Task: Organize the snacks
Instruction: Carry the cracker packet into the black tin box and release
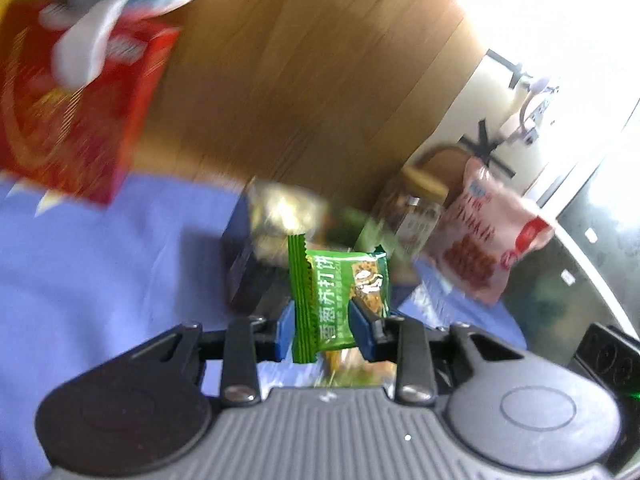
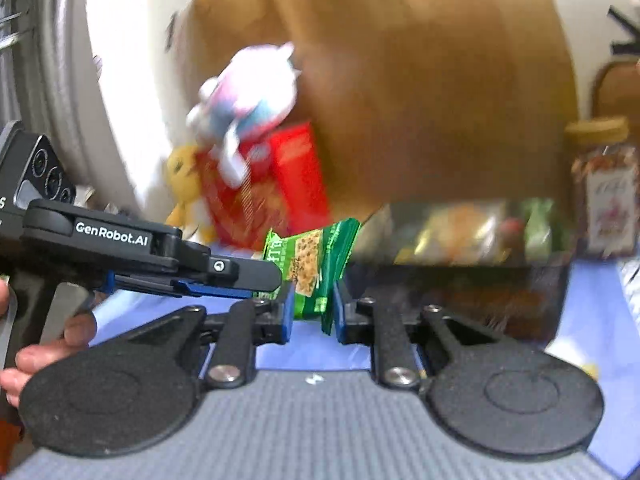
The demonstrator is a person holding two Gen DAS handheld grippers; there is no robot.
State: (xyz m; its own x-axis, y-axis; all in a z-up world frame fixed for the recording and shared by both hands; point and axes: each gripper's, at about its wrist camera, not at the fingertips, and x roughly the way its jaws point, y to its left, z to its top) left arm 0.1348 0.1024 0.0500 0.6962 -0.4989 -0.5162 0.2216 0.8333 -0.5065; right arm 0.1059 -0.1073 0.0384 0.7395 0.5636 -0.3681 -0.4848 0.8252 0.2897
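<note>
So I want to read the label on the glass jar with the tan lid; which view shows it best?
The right wrist view: the jar stands upright at the right edge, label facing the camera, though blurred. In the left wrist view the jar is smeared by motion and partly hidden behind the pink snack bag.

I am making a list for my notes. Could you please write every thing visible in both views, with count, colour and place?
snack packets: two, green, one gripped in each tool
box: one, red, back left on the cloth
plush toy: one, white-pink-blue, on the red box
yellow toy: one, beside the red box
basket: one, dark, holding mixed snacks
jar: one, clear, yellow lid, far right
pink bag: one, right of the jar
cloth: one, blue-purple, underneath
left tool: closed on a packet
right tool: closed on a packet
hand: one, holding the left tool
</note>
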